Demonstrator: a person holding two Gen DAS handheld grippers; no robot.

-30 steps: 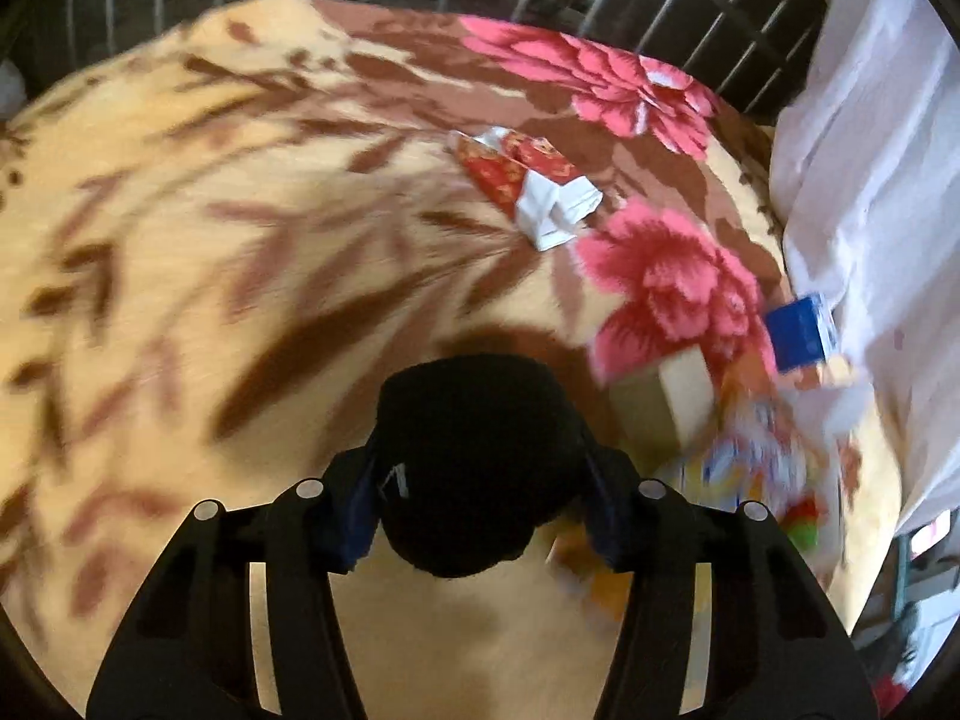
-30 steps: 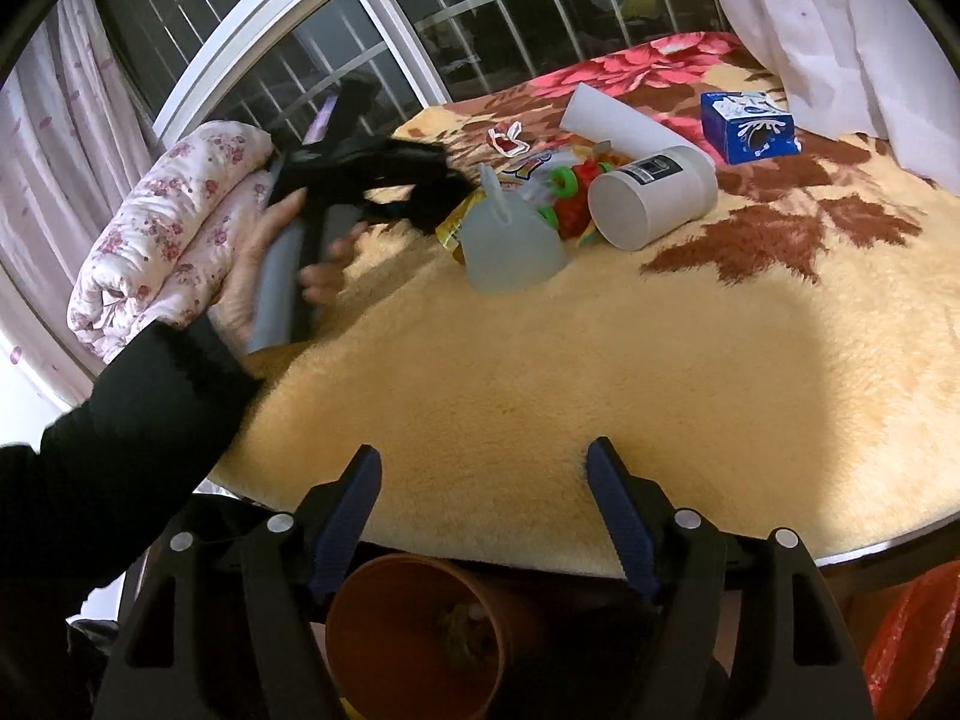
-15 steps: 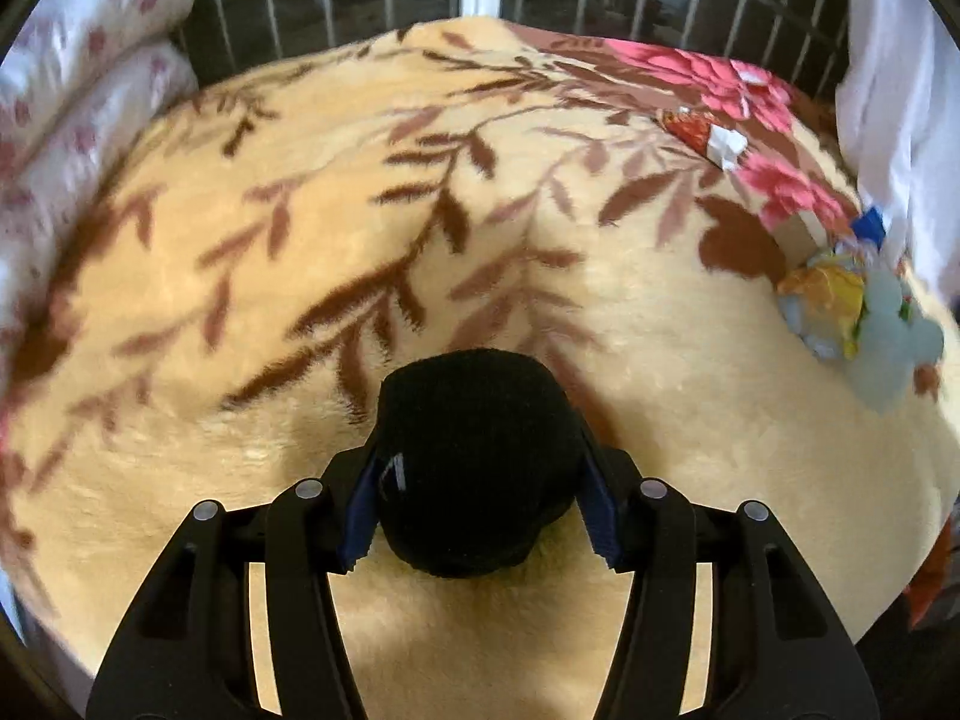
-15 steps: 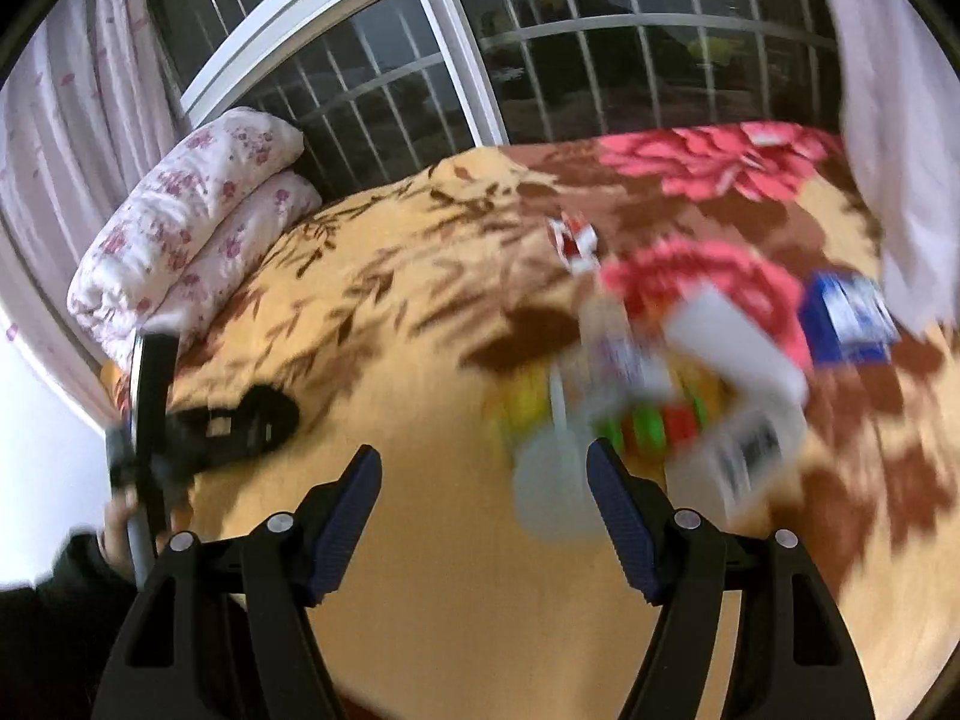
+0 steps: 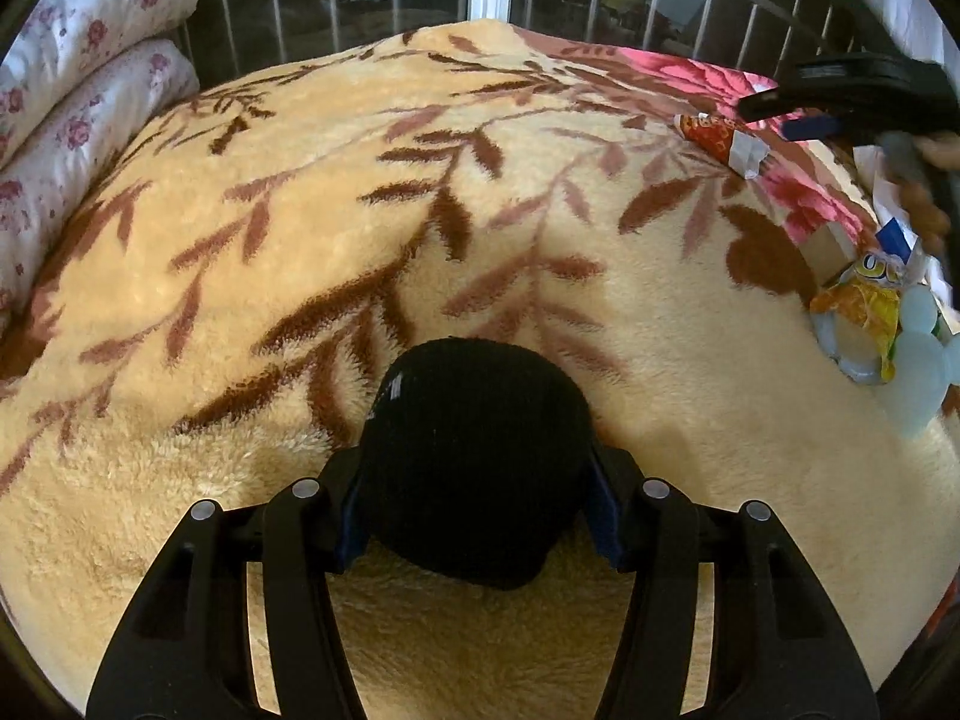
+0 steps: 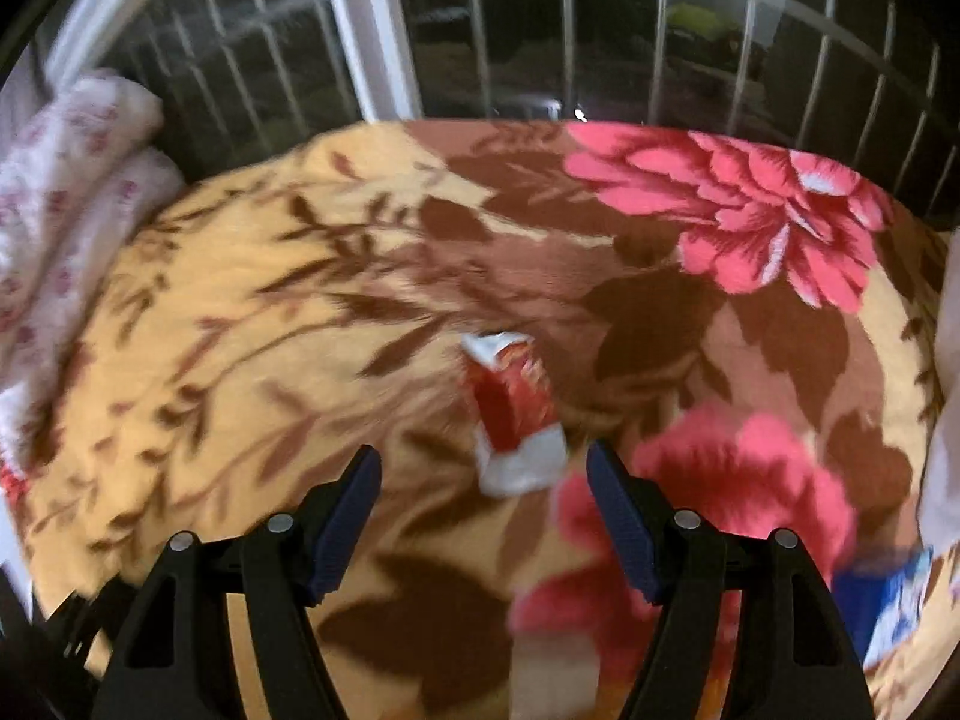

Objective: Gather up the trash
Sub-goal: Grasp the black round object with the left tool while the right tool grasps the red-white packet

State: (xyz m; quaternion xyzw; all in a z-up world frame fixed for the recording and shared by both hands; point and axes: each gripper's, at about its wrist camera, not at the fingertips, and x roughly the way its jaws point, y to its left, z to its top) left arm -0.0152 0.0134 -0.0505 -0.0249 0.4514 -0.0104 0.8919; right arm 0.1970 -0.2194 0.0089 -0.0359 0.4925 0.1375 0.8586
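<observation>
My left gripper is shut on a black knitted bundle, held just over the cream floral blanket. A red and white wrapper lies on the blanket just ahead of my right gripper, whose jaws stand wide with nothing between them. The picture there is blurred. In the left wrist view the same wrapper lies far right, with the right gripper and a hand above it.
A trash pile with a yellow wrapper and a pale plastic piece sits at the blanket's right edge. A blue box lies low right. A folded floral quilt is on the left; a barred window is behind.
The right gripper swept from the bed's near edge across the trash pile to the red and white wrapper. The left gripper carried the black bundle leftward, then held still.
</observation>
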